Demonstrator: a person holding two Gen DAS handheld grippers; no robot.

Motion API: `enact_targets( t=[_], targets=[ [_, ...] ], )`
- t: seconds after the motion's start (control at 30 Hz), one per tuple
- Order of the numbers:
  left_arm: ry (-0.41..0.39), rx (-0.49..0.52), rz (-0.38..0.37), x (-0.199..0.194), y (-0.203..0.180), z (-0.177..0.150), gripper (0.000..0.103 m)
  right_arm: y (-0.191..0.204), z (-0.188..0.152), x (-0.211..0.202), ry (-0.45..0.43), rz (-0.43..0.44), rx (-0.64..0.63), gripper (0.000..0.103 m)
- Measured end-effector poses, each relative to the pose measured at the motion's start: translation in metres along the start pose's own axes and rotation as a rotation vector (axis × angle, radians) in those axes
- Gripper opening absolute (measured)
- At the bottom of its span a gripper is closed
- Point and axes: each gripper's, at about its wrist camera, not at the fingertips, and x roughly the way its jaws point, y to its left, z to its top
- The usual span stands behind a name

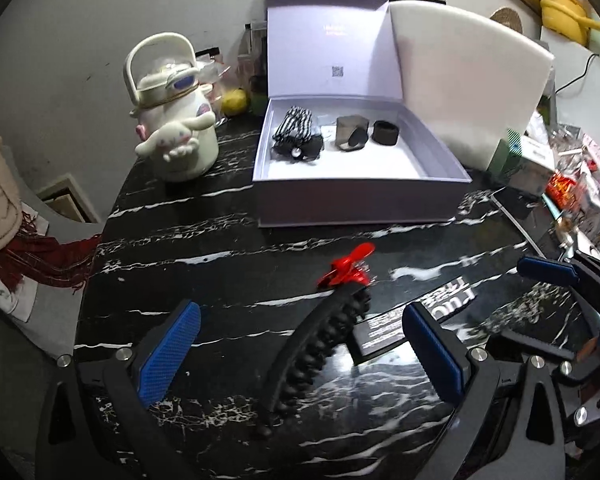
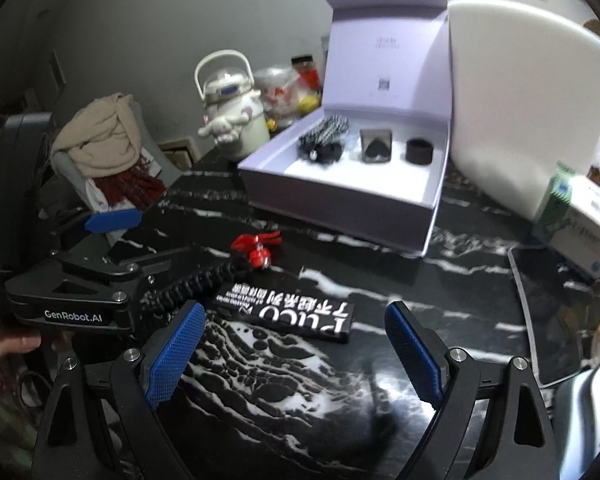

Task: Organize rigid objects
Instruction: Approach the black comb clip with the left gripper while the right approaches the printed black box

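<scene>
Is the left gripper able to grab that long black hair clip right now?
Probably yes. The black hair clip lies on the table between the left gripper's open jaws, nothing on top of it; only its far end meets the red clip.

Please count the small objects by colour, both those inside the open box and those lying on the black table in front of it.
Black: 4, namely band, hair clip, flat box, clip with dark heart.
Black-and-white striped: 1, bow.
Red: 1, clip.
Total: 6

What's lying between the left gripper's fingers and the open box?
From the left wrist view: a black hair clip between the left gripper's open fingers, then the red clip, then bare tabletop up to the box.
</scene>
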Motion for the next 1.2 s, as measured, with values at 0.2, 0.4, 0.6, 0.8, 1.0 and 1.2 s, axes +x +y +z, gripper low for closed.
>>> enact_targets(
  t=[0.2, 0.4, 0.6, 0.8, 1.0, 1.2],
  targets=[
    [0.048, -0.027, -0.013, 0.015, 0.012, -0.009, 0.103, 0.009, -0.007, 0.023, 0.043, 0.006, -0.009, 0.103],
    [0.073, -0.052, 0.022, 0.022, 0.024, -0.017, 0.103, 0.013, -0.006, 0.037, 0.030, -0.064, 0.004, 0.103],
    [0.097, -0.068, 0.045, 0.028, 0.034, -0.024, 0.103, 0.025, -0.003, 0.054, 0.021, -0.070, -0.008, 0.103],
    [0.097, -0.055, 0.075, 0.026, 0.038, -0.029, 0.103, 0.031, 0.003, 0.065, 0.041, -0.109, -0.054, 0.103],
    [0.123, -0.067, 0.047, 0.036, 0.041, -0.030, 0.103, 0.031, 0.005, 0.071, 0.061, -0.152, -0.099, 0.103],
    [0.145, -0.081, -0.017, 0.041, 0.037, -0.029, 0.103, 0.022, -0.001, 0.065, 0.089, -0.167, -0.110, 0.103]
  ],
)
